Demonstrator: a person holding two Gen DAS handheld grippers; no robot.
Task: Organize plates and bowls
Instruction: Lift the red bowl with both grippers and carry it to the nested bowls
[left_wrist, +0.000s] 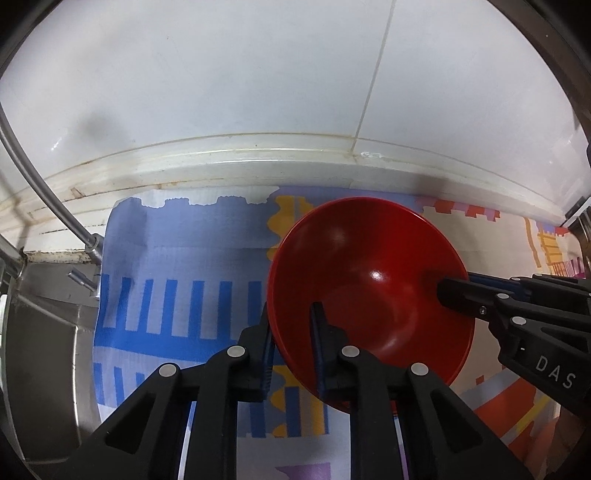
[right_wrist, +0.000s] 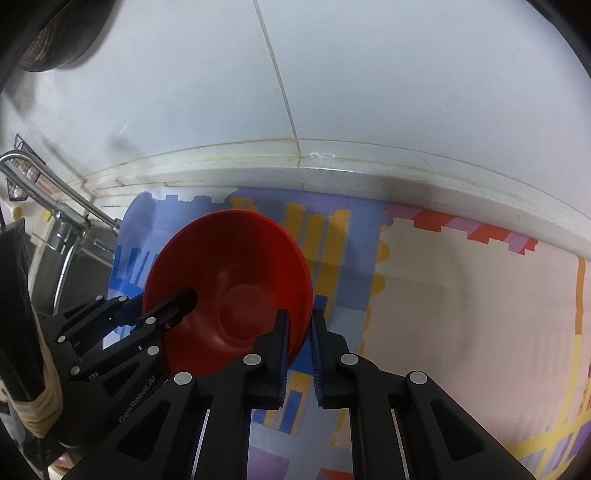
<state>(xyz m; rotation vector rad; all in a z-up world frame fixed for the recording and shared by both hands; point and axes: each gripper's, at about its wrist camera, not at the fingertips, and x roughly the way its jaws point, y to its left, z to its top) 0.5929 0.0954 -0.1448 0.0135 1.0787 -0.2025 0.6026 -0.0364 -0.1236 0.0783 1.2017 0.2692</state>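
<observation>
The red bowl (left_wrist: 369, 295) looks light, hard and smooth — most likely plastic, so it should not break easily. It is shiny, though, so it could slip. The thin rim is the best place to hold it, one finger inside and one outside, and that is how both claws have it.

The left gripper (left_wrist: 291, 325) sits low in the middle of the left view. Its jaws are nearly closed and pinch the bowl's near-left rim. The right gripper (right_wrist: 299, 332) sits low in the middle of the right view and is squeezed almost shut on the opposite edge. In the left view the right gripper comes in from the right side, with one finger inside the bowl.

The bowl is deep red all over, round, with sloping walls and a flat circle at the bottom. A bright spot of light shines inside it. It looks empty and clean. At its right edge in the right view there seem to be extra rim lines — maybe more than one bowl stacked, but I cannot tell.

It sits tilted over a colourful cloth (left_wrist: 177, 258) with blue, yellow and orange shapes, in the middle of both views, near the white tiled wall (left_wrist: 221, 74).
</observation>
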